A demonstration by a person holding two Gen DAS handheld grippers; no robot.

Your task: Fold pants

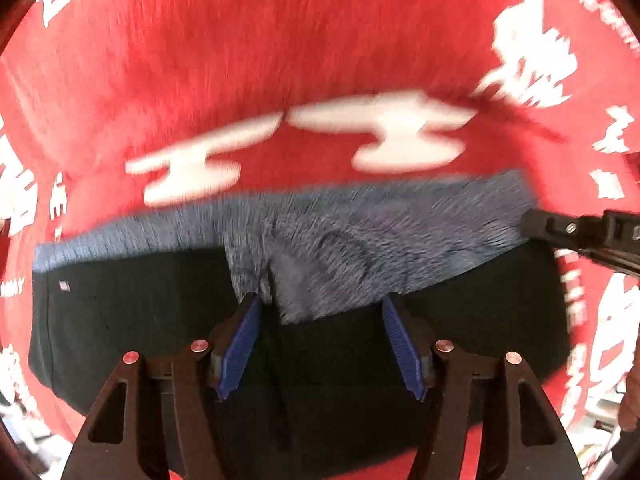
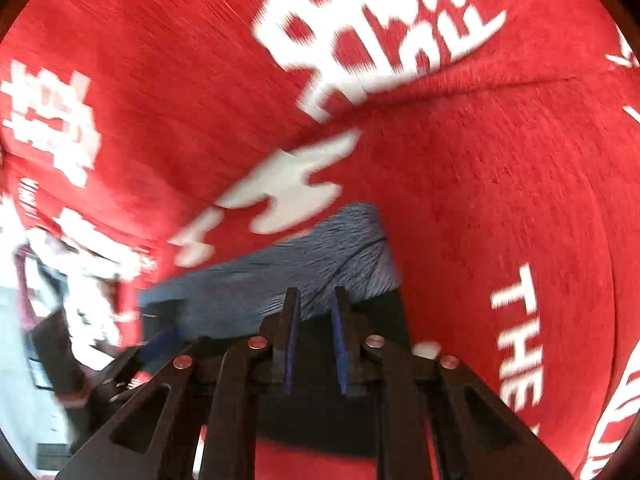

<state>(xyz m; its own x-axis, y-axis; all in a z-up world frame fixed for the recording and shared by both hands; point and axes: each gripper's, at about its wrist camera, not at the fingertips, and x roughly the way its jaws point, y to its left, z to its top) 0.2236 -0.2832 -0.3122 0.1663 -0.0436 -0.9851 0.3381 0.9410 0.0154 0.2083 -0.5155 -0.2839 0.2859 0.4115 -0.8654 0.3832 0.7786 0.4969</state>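
The pants lie on a red cloth with white print (image 1: 280,52). In the left wrist view a grey-blue fabric part (image 1: 360,232) lies over a black part (image 1: 120,320). My left gripper (image 1: 322,304) is open, its blue pads (image 1: 240,344) just above the grey-blue and black fabric. The right gripper's finger (image 1: 580,232) reaches in at the right edge by the grey-blue corner. In the right wrist view my right gripper (image 2: 316,300) has its pads a narrow gap apart over the grey-blue fabric (image 2: 320,248) and black fabric (image 2: 384,312). Both views are motion-blurred.
The red printed cloth (image 2: 480,180) covers the surface on all sides. At the left of the right wrist view, the cloth's edge drops to a blurred room with the other gripper (image 2: 132,360) in it.
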